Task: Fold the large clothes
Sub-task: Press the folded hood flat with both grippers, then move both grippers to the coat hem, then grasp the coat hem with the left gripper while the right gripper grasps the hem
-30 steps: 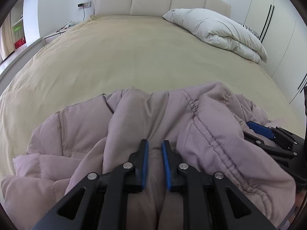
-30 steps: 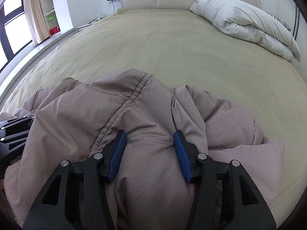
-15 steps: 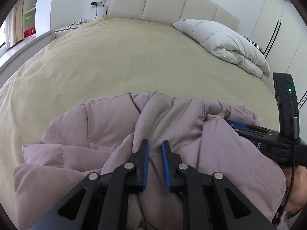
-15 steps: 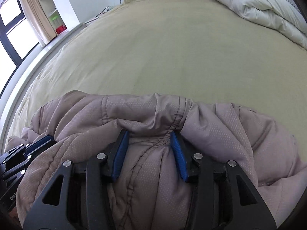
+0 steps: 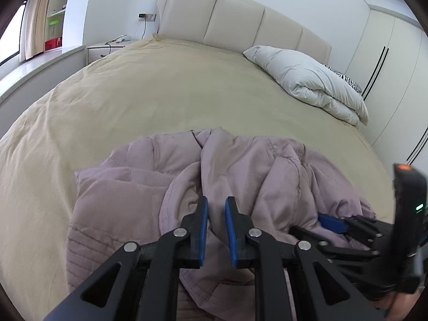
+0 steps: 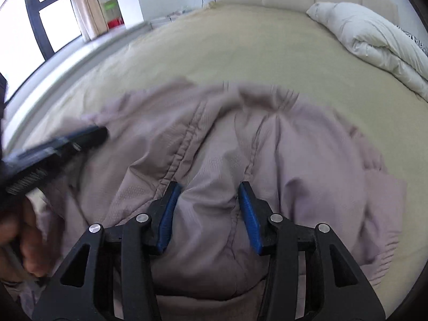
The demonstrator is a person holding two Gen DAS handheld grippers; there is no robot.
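Observation:
A mauve quilted jacket [image 5: 240, 176] lies bunched on the near part of the beige bed [image 5: 160, 101]; it also fills the right wrist view [image 6: 267, 155]. My left gripper [image 5: 215, 206] is shut on a fold of the jacket, blue pads close together. My right gripper [image 6: 210, 195] grips a thick bunch of the jacket between its blue pads, jaws held wide by the fabric. The right gripper shows at the lower right of the left wrist view [image 5: 345, 227]. The left gripper shows blurred at the left of the right wrist view [image 6: 53, 149].
A folded white duvet [image 5: 307, 80] lies at the bed's far right, with a zebra-patterned pillow [image 5: 345, 80] behind it. A padded headboard [image 5: 240, 21] stands at the far end. A nightstand [image 5: 107, 49] and window ledge are on the left, wardrobes [image 5: 388, 67] on the right.
Both grippers have pulled back and lifted with the jacket; more bed shows beyond it. The right wrist view now blurs with motion and the left gripper sits higher in it.

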